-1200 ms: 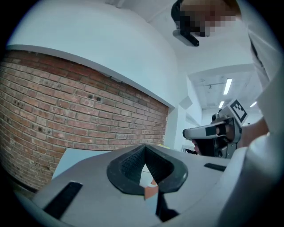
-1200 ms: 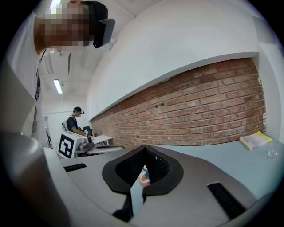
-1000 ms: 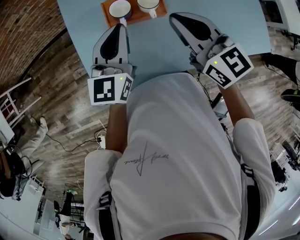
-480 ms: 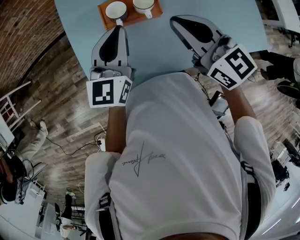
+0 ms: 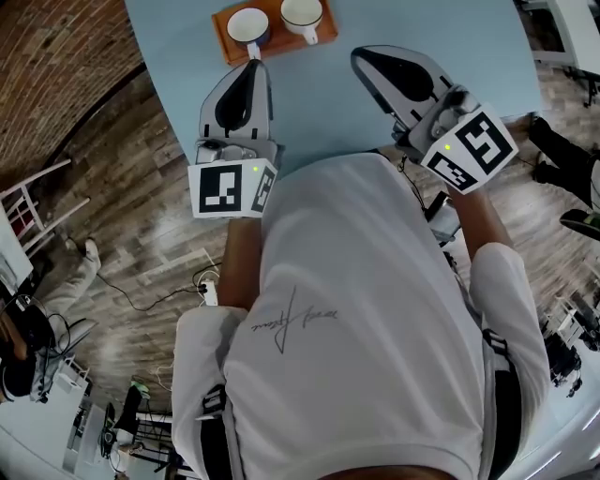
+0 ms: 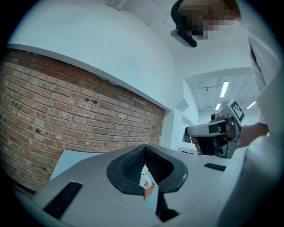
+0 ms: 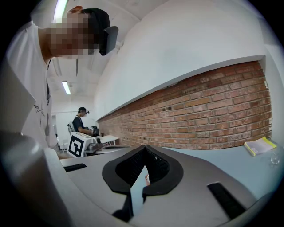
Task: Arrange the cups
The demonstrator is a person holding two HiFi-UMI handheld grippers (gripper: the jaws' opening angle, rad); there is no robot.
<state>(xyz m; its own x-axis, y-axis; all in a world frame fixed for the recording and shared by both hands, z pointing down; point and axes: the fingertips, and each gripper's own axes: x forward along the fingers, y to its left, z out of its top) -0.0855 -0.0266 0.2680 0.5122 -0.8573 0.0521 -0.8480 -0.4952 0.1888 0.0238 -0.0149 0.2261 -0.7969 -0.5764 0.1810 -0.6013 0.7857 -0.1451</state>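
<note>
White cups [image 5: 247,25] wait on the wooden tray [image 5: 277,36]. Left gripper [image 5: 252,64] and right gripper [image 5: 358,52], fingers [image 5: 234,98] together and empty, should open before reaching a rim.

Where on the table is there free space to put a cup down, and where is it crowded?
The table is bare between the left gripper and the right gripper, just below the tray. A wider bare patch runs from the tray to the table edge beyond the right gripper. The tray is crowded: two cups fill it.
</note>
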